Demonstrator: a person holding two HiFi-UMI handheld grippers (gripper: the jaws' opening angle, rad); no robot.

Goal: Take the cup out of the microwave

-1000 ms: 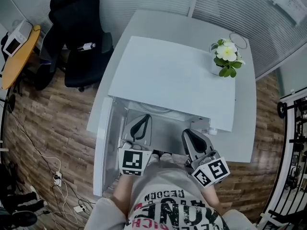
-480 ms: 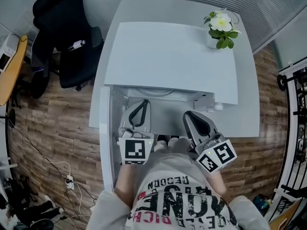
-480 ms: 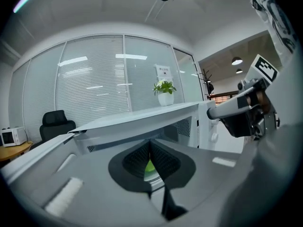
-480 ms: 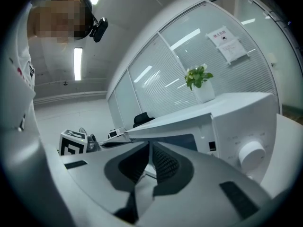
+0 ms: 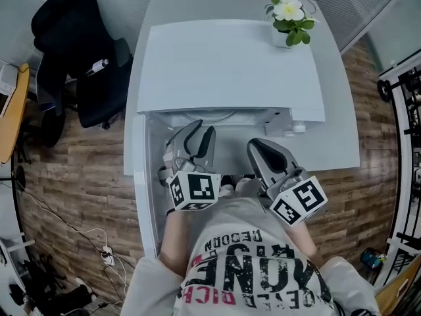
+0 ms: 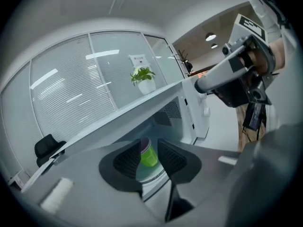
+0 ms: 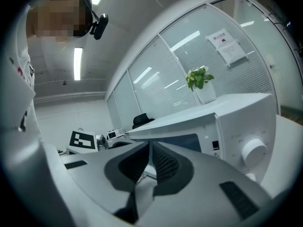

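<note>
Only the left gripper view looks into the open cavity of the boxy white microwave (image 6: pixel 200 113). There a small lime-green plastic cup with a purple rim (image 6: pixel 148 155) stands upright on the round glass plate (image 6: pixel 151 174), showing through the gap between the ribbed black pads (image 6: pixel 128 161). In the head view the oven's flat, smooth top hides the cup, and the right gripper view gives only the front panel with its round white knob (image 7: pixel 254 151). The oven fills the middle of the white desk (image 5: pixel 342 130), its mouth toward the near edge and its door (image 5: pixel 139 176) swung out past the left edge. The left tool (image 5: pixel 199 135) reaches into that mouth, nose dipped a little and its marker cube (image 5: pixel 194 191) rolled askew. Its jaws have just been opening and stand apart, pressing on nothing; whether the cup sits between their tips or just beyond them is unclear. The right tool (image 5: pixel 258 151) is held about level before the panel, jaws closed together on nothing. A white ceramic pot of green leaves and a white flower (image 5: pixel 287 15) sits on the oven's top toward the desk's far right corner.
</note>
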